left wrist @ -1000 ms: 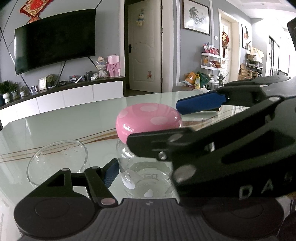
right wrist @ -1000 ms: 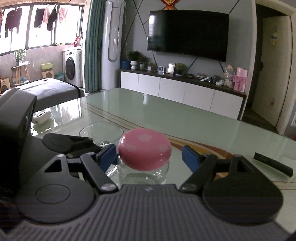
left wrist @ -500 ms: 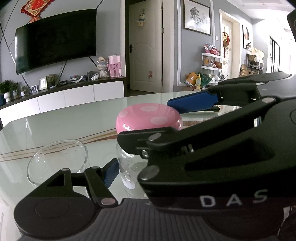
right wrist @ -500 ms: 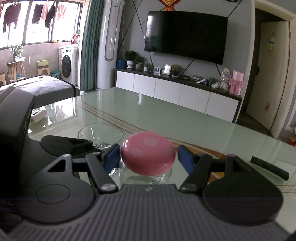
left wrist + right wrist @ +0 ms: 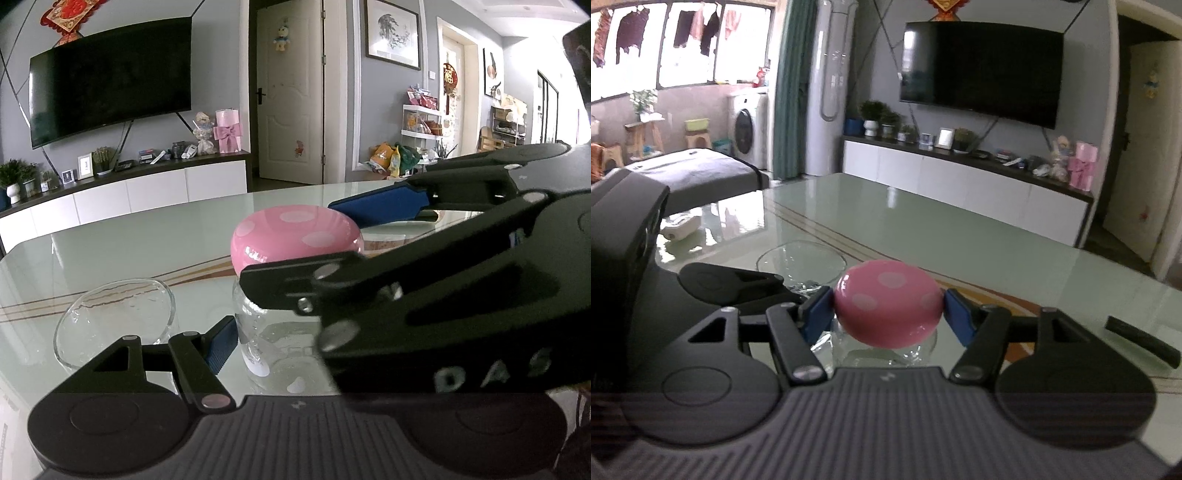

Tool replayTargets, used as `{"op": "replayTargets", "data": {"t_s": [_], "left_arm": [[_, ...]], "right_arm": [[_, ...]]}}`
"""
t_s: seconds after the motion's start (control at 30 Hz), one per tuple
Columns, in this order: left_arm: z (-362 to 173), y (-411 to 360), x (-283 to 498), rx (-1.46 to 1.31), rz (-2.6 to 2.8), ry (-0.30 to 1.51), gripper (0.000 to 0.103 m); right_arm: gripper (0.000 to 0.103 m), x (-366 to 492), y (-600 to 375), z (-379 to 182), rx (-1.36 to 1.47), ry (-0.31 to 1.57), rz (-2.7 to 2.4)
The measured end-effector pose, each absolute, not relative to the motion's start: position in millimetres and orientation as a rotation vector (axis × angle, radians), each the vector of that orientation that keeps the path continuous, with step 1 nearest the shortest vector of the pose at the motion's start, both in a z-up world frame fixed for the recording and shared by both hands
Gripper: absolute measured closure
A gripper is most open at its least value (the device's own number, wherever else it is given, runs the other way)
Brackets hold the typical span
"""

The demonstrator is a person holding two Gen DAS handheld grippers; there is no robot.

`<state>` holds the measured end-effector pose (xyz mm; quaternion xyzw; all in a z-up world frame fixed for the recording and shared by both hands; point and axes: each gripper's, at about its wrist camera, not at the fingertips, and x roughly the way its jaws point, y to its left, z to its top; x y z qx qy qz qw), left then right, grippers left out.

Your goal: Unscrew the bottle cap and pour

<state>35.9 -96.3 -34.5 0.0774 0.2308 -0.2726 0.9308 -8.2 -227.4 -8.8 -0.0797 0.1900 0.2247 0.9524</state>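
The right gripper (image 5: 888, 312) is clamped level on the pink polka-dot cap (image 5: 887, 302), its blue pads touching both sides, while the left gripper (image 5: 273, 343) grips the glass bottle (image 5: 277, 350) low on the glass table (image 5: 129, 251). The domed, glossy cap could slip during twisting, and a loose lower hold could knock the bottle into the glass bowl (image 5: 114, 325) just left.

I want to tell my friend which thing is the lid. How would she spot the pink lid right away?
Look at the shiny green glass table in front of the TV. Near its front edge stands a small clear glass bottle, next to an empty clear glass bowl. The lid sits on top of that bottle: round, puffy, pink with pale dots, the only colourful thing there, with the right claw squeezing it.
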Motion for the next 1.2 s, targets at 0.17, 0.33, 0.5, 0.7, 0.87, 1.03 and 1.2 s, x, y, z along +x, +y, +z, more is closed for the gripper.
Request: {"op": "replayTargets", "data": {"t_s": [0.17,0.33,0.5,0.7,0.87,1.03,1.2], "left_arm": [[-35.4,-96.2,36.4,0.160,-0.559,0.473,0.029],[-34.3,-96.2,37.0,0.161,-0.559,0.474,0.029],[-33.6,-96.2,36.4,0.163,-0.562,0.475,0.029],[-33.5,-96.4,35.7,0.165,-0.563,0.474,0.029],[-33.3,-96.5,35.3,0.168,-0.563,0.474,0.029],[-34.0,-97.3,34.8,0.168,-0.563,0.475,0.029],[-35.2,-95.3,34.5,0.166,-0.563,0.476,0.029]], "right_arm": [[0.038,-3.9,-242.6,-7.9,-0.176,0.369,0.563],[0.038,-0.3,-252.7,-4.5,-0.180,0.367,0.647],[0.038,1.8,-259.5,-0.9,-0.195,0.360,0.713],[0.038,6.5,-264.4,3.0,-0.203,0.362,0.767],[0.038,11.8,-272.8,5.1,-0.203,0.369,0.802],[0.037,13.1,-274.8,6.1,-0.212,0.370,0.808],[0.033,12.3,-277.3,3.8,-0.191,0.380,0.790]]}}
